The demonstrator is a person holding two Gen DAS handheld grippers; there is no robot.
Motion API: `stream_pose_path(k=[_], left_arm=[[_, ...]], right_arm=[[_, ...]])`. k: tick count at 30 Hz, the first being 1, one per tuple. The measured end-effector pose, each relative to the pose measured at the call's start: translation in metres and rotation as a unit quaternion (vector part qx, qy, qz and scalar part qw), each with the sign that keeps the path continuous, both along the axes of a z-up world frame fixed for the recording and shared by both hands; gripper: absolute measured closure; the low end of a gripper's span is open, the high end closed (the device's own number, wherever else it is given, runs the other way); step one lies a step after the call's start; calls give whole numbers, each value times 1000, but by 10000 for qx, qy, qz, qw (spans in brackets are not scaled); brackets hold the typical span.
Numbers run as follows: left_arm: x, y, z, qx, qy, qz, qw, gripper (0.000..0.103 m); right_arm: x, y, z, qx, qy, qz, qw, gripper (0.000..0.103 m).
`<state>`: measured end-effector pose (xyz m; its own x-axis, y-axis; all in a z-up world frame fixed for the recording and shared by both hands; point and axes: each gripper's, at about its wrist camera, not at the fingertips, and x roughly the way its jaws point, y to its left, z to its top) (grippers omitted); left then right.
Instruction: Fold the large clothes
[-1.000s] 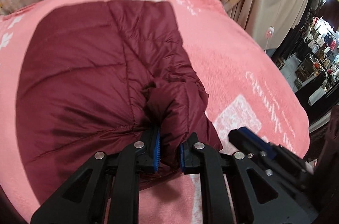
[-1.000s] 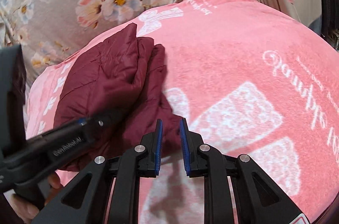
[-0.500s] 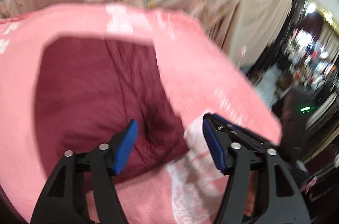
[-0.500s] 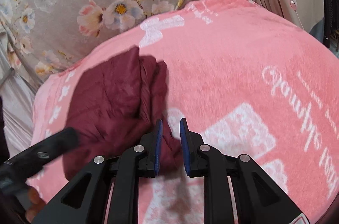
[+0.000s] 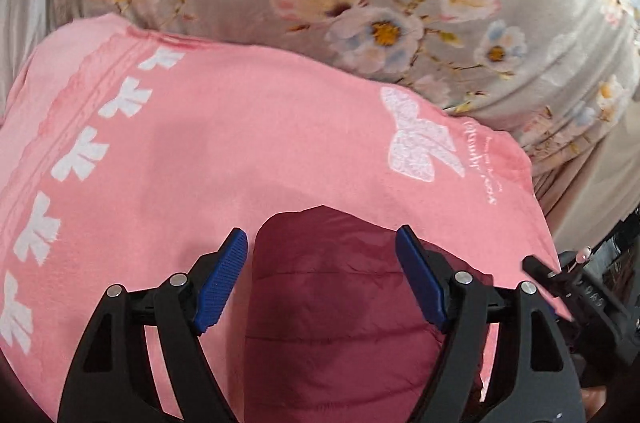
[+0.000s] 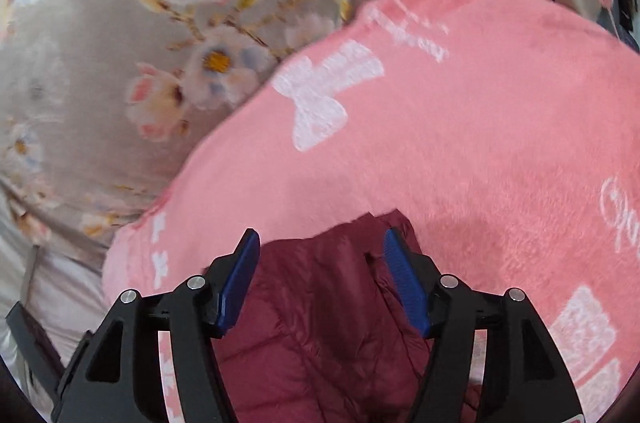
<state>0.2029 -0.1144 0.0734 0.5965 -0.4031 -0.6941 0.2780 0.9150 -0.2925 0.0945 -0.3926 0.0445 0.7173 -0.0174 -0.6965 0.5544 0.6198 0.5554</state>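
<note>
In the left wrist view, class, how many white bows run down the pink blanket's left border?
5 on the pink blanket: top, second, third, fourth, lowest. More may be hidden beyond the frame edge.

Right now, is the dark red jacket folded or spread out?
Folded, it seems: the dark red jacket lies as a compact quilted bundle on the pink blanket; its near part is out of frame.

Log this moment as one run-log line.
left gripper: opening, empty | right gripper: opening, empty | maroon jacket: released, lying on pink blanket
</note>
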Motion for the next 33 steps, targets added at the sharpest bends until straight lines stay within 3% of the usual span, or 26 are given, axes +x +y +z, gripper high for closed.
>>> stream_pose_path(k=[2,5,6,11,14,24,33], left_arm=[[9,-4,-14,68,151,56,9998,29],[20,-22,-34,194,356,39,9992,29],[22,-27,-40,224,414,10,9989,29],[30,-55,-63,331,560,-110,9978,29],[34,-75,-85,588,592,-117,9964,29],[27,-90,-115,907,53,-53,9959,11],[19,-100,-127,1246,-369,-7,9915,7]], right_arm=[[13,2,-20,159,297,1,9994,42],[27,12,-39,32,731,172,9972,92],[27,15,-42,-119,773,170,9968,97],[13,20,-43,-1167,577,38,9915,99],[12,21,-61,-1478,607,199,9869,99],[19,14,-101,-1554,528,562,9848,99],[22,20,-114,-1704,451,600,9825,99]])
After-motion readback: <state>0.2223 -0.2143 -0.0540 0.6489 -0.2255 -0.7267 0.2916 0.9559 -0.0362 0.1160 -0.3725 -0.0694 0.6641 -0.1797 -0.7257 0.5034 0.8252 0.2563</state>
